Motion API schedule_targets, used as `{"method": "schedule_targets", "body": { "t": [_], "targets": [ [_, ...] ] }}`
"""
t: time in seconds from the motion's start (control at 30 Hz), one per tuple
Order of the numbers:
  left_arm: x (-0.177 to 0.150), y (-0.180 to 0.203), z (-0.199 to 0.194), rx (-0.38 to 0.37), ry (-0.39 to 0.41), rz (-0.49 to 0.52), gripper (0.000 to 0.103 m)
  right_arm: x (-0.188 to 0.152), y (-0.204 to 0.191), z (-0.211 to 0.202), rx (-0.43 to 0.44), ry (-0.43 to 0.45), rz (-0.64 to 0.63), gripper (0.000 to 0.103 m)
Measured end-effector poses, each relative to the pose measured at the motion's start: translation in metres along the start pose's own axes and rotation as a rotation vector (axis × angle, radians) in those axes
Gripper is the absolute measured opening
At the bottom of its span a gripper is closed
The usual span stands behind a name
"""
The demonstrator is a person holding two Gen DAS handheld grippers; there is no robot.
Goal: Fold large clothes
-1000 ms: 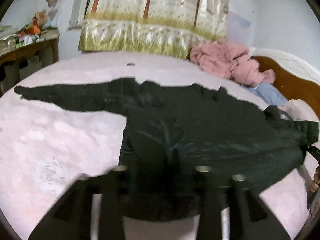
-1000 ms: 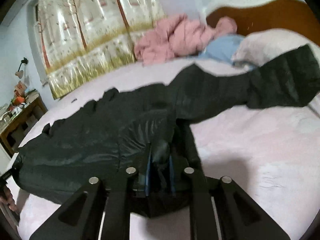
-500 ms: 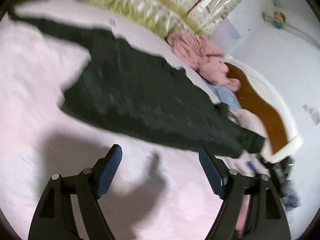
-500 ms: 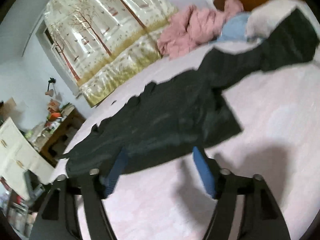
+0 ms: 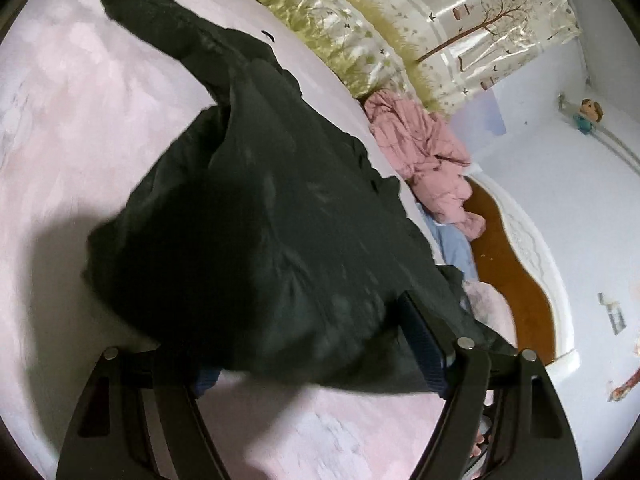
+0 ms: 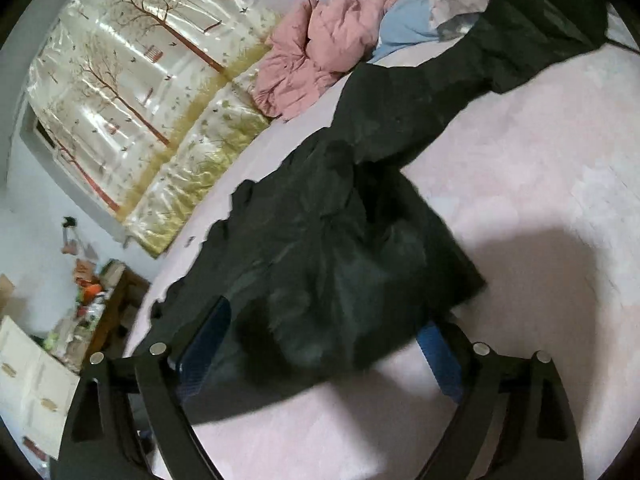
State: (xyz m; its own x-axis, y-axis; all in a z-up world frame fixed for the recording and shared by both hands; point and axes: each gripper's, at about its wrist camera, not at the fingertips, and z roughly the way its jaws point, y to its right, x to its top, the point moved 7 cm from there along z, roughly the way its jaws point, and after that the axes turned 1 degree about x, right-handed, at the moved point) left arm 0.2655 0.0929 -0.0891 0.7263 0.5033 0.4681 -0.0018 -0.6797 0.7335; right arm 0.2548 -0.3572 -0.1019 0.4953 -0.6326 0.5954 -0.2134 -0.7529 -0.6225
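A large black jacket (image 5: 260,220) lies spread on the pink bed sheet (image 5: 80,140), one sleeve stretched toward the far left corner. My left gripper (image 5: 316,360) stands wide at its near hem. The fabric lies loose between the fingers and covers part of the left pad, and the jaws are closing. In the right wrist view the jacket (image 6: 340,248) runs up toward its other sleeve at the top right. My right gripper (image 6: 320,350) straddles the near hem with its blue pads (image 6: 438,356) apart from the cloth, jaws still opening.
A pink padded coat (image 5: 424,148) (image 6: 316,52) and a light blue cloth (image 6: 404,28) lie by the brown headboard (image 5: 516,280). A tree-print curtain (image 6: 140,80) hangs behind the bed. A cluttered desk (image 6: 92,292) and white cabinet (image 6: 28,392) stand left of it.
Both grippers let go of the jacket's hem, opened wide and rolled. They pulled back off the cloth, then sank again, so the hem now lies between their open fingers.
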Motion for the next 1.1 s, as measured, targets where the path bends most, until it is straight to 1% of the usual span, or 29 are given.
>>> {"method": "schedule_targets", "body": {
  "t": [0.03, 0.07, 0.1, 0.13, 0.17, 0.23, 0.27, 0.3, 0.4, 0.5, 0.57, 0.63, 0.67, 0.7, 0.77, 0.8, 0.83, 0.87, 0.9, 0.93, 0.97, 1.0, 1.07, 1.1],
  "targets": [
    [0.002, 0.000, 0.001, 0.030, 0.013, 0.020, 0.056, 0.001, -0.002, 0.005, -0.027, -0.011, -0.020, 0.088],
    [0.003, 0.000, 0.001, 0.065, 0.031, 0.052, 0.020, 0.002, -0.004, 0.005, -0.046, -0.009, -0.034, 0.077],
    [0.000, 0.003, 0.001, 0.049, 0.038, 0.076, 0.014, 0.001, -0.005, 0.006, -0.038, -0.019, -0.041, 0.032],
    [-0.003, 0.010, -0.004, 0.049, 0.060, 0.110, 0.011, -0.003, -0.007, 0.007, 0.001, -0.053, -0.036, 0.013],
    [-0.006, 0.016, -0.011, 0.078, 0.085, 0.155, 0.010, -0.006, -0.005, 0.003, -0.002, -0.063, -0.033, 0.012],
    [-0.013, 0.031, -0.028, 0.124, 0.129, 0.244, 0.010, -0.011, -0.011, -0.011, -0.016, -0.046, -0.088, 0.009],
    [-0.019, 0.036, -0.038, 0.139, 0.141, 0.268, 0.010, -0.015, -0.014, -0.023, -0.025, -0.030, -0.124, 0.008],
    [-0.024, 0.039, -0.044, 0.151, 0.136, 0.282, 0.010, -0.019, -0.017, -0.035, -0.031, -0.020, -0.139, 0.008],
    [-0.043, 0.041, -0.062, 0.176, 0.100, 0.312, 0.011, -0.033, -0.018, -0.066, -0.048, -0.006, -0.161, 0.008],
    [-0.062, 0.032, -0.076, 0.203, 0.072, 0.339, 0.013, -0.052, -0.024, -0.095, -0.095, 0.007, -0.237, 0.009],
    [-0.073, 0.024, -0.085, 0.223, 0.075, 0.366, 0.016, -0.060, -0.027, -0.109, -0.124, 0.025, -0.290, 0.010],
    [-0.082, 0.022, -0.089, 0.243, 0.077, 0.417, 0.016, -0.066, -0.030, -0.115, -0.170, 0.044, -0.348, 0.011],
    [-0.084, 0.025, -0.087, 0.251, 0.081, 0.440, 0.020, -0.068, -0.030, -0.118, -0.189, 0.051, -0.373, 0.011],
    [-0.085, 0.024, -0.087, 0.266, 0.087, 0.463, 0.023, -0.069, -0.030, -0.118, -0.205, 0.051, -0.390, 0.013],
    [-0.087, 0.021, -0.090, 0.312, 0.105, 0.485, 0.043, -0.070, -0.027, -0.120, -0.221, 0.050, -0.401, 0.018],
    [-0.086, 0.020, -0.092, 0.329, 0.124, 0.488, 0.048, -0.070, -0.024, -0.122, -0.231, 0.051, -0.404, 0.024],
    [-0.086, 0.018, -0.097, 0.351, 0.145, 0.493, 0.061, -0.071, -0.023, -0.124, -0.239, 0.052, -0.409, 0.033],
    [-0.087, 0.016, -0.102, 0.372, 0.167, 0.503, 0.074, -0.071, -0.020, -0.128, -0.253, 0.059, -0.415, 0.037],
    [-0.087, 0.015, -0.107, 0.394, 0.189, 0.514, 0.082, -0.070, -0.019, -0.134, -0.263, 0.073, -0.420, 0.051],
    [-0.088, 0.014, -0.115, 0.429, 0.225, 0.528, 0.098, -0.069, -0.017, -0.141, -0.271, 0.097, -0.425, 0.066],
    [-0.085, 0.013, -0.119, 0.453, 0.258, 0.537, 0.103, -0.068, -0.016, -0.146, -0.278, 0.119, -0.426, 0.072],
    [-0.084, 0.011, -0.124, 0.465, 0.290, 0.542, 0.103, -0.066, -0.014, -0.153, -0.284, 0.143, -0.424, 0.077],
    [-0.083, 0.007, -0.129, 0.473, 0.306, 0.539, 0.103, -0.060, -0.014, -0.166, -0.290, 0.180, -0.418, 0.077],
    [-0.082, 0.007, -0.132, 0.463, 0.314, 0.534, 0.103, -0.057, -0.014, -0.171, -0.285, 0.191, -0.414, 0.080]
  ]
}}
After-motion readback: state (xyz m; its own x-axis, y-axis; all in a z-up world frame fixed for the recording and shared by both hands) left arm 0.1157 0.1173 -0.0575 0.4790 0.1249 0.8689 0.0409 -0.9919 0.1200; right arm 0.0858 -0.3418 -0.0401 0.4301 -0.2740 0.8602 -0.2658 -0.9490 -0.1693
